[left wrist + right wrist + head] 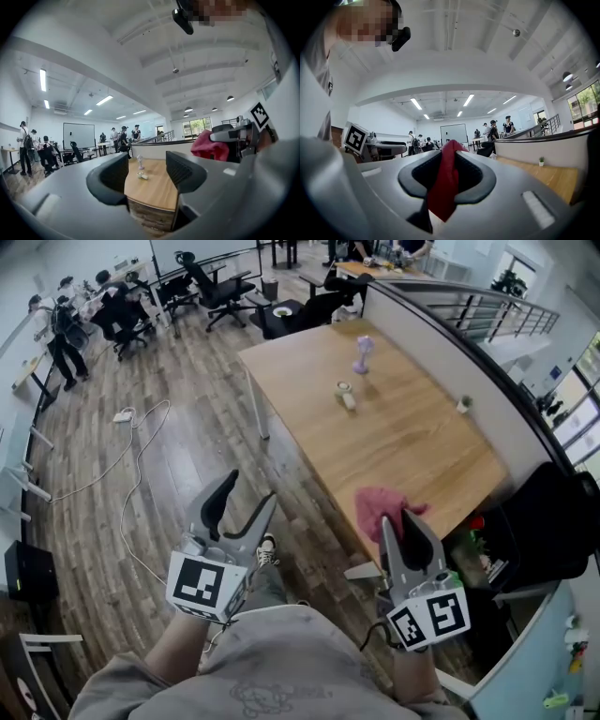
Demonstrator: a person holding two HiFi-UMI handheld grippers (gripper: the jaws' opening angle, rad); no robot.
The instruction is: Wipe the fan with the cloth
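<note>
**Left tongs** (246, 493) (145, 176): grey moulded plastic with dark ribbed pads, held level above the brown wood-plank floor (187, 427). The jaws stand apart, released. Nothing is between them; the gap shows only the desk beyond.

**Right tongs** (403, 521) (446, 174): same build, clenched on a soft, crumpled red fabric cloth (375, 505) (443, 192). One fold is pinched flat between the pads. A tuft stands above the jaw tips and a loose tail hangs below. In the head view the bunched cloth shows against the near edge of the desk. I cannot tell whether it touches the top.

**Desk** (412, 446): rectangular, with a pale matte wood-grain top and white legs.

**Fan** (363, 352) (139, 162): small lilac plastic fan with a round head on a slim stem. It stands upright toward the far end of the desk, well apart from both tongs.

Near the fan lies a small white squat object (345, 395); its kind is unclear. A tiny green potted plant (464, 404) sits at the desk's right edge.
</note>
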